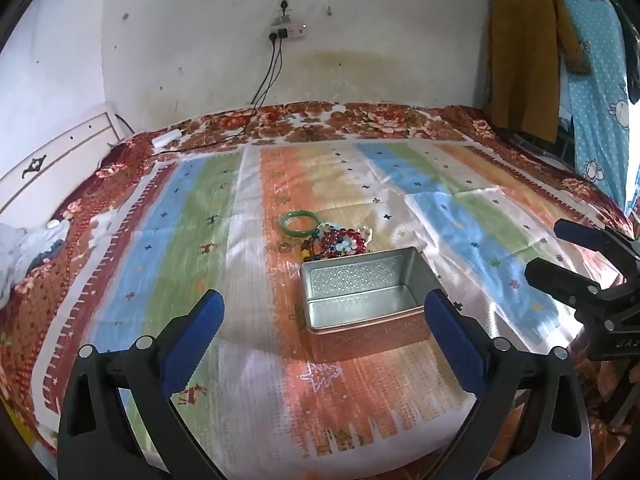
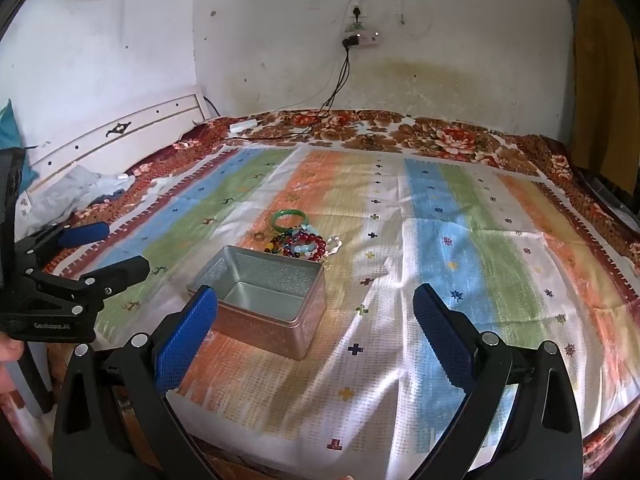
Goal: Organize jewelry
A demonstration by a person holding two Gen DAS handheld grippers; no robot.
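Open metal tin [image 1: 362, 300] mid-bedspread [image 1: 460, 208], bead bracelets [image 1: 340, 242] heaped touching its far side for loading; left gripper [image 1: 324, 328] and right gripper [image 2: 316, 320] spread wide, empty.

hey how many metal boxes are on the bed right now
1. The open metal box sits on the striped cloth, just in front of the pile of bracelets. Nothing is inside it. No second box or lid shows in either view, though one could lie outside the frames.

Left hand-held gripper [image 1: 324, 312] and right hand-held gripper [image 2: 316, 306] both wide apart, empty, tilted downward.
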